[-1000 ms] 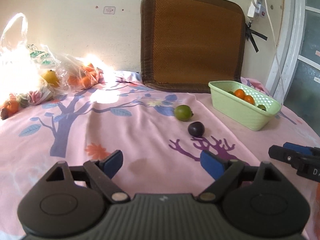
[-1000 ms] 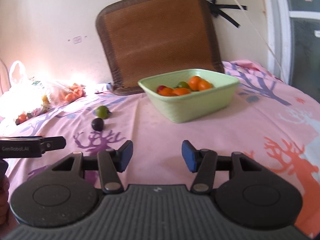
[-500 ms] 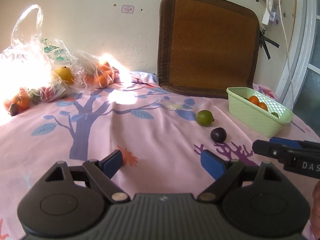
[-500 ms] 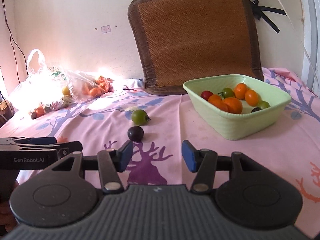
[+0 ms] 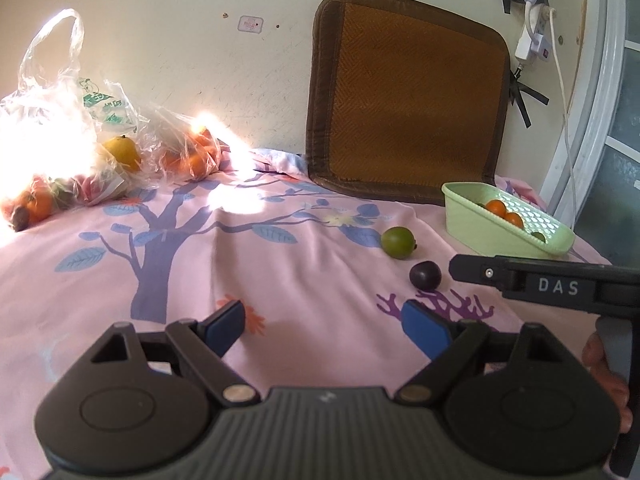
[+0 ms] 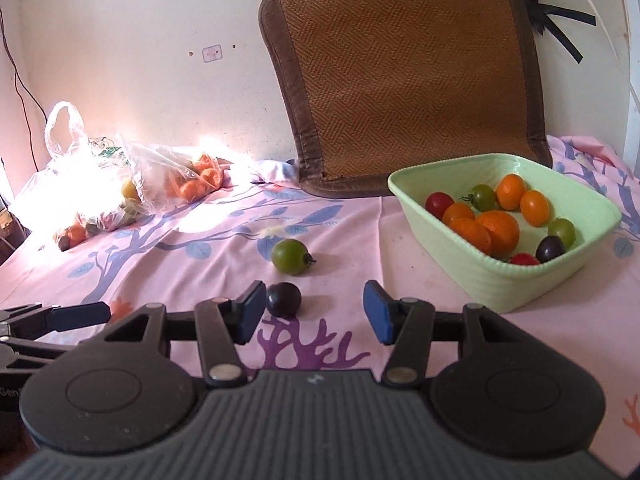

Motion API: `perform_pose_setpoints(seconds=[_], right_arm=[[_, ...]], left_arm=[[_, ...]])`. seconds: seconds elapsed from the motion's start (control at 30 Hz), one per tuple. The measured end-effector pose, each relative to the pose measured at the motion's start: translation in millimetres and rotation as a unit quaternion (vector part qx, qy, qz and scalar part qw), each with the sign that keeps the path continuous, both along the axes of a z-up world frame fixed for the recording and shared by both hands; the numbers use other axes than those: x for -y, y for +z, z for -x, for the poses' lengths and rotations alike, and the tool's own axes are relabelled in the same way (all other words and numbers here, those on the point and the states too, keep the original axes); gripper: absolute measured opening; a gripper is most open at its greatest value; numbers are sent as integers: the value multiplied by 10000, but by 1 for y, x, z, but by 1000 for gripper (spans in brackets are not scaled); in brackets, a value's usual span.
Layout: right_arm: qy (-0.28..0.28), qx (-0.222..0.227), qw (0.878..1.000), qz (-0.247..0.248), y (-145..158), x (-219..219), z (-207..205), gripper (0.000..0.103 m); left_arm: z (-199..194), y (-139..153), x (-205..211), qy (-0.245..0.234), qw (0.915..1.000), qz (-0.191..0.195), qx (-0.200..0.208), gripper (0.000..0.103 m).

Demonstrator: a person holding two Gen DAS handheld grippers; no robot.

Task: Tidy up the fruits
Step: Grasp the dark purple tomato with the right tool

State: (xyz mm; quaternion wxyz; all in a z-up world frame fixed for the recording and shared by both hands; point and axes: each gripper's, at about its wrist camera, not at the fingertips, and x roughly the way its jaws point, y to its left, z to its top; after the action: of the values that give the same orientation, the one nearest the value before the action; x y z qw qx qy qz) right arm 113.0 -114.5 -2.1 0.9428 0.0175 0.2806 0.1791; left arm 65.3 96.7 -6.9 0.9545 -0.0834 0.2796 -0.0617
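Note:
A dark purple fruit [image 6: 283,299] and a green fruit [image 6: 289,256] lie loose on the pink cloth; both also show in the left wrist view, purple fruit [image 5: 425,275] and green fruit [image 5: 397,243]. A light green basket [image 6: 492,276] at the right holds several orange, red, green and purple fruits; it shows in the left wrist view too [image 5: 480,224]. My right gripper [image 6: 314,316] is open and empty, its left fingertip just beside the purple fruit. My left gripper [image 5: 324,326] is open and empty, low over the cloth to the left.
Clear plastic bags of fruit [image 5: 80,160] lie at the back left in bright sun glare. A brown woven cushion [image 6: 404,76] leans on the wall behind the basket. A cable and plug [image 5: 536,40] hang at the right wall. The cloth is wrinkled.
My right gripper has swung left and come closer to the purple fruit. My left gripper has turned left, so the bags fill more of its view. Both stayed open.

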Motion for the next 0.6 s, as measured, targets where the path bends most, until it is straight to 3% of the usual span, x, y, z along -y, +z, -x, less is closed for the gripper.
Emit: perform_pose_setpoints(seconds=[0.37, 0.4, 0.47, 0.6], right_arm=[[363, -128, 9982, 456, -14, -33, -17, 55], [389, -120, 9978, 518, -16, -35, -19, 50], [440, -144, 9968, 645, -19, -39, -22, 31], [416, -44, 9972, 621, -18, -33, -13, 27]], left_arm=[[-2, 0, -14, 149, 9992, 381, 42, 81], [-2, 0, -14, 140, 9991, 389, 52, 81], [-2, 0, -15, 121, 9991, 405, 75, 81], [-3, 1, -12, 13, 9991, 417, 100, 81]])
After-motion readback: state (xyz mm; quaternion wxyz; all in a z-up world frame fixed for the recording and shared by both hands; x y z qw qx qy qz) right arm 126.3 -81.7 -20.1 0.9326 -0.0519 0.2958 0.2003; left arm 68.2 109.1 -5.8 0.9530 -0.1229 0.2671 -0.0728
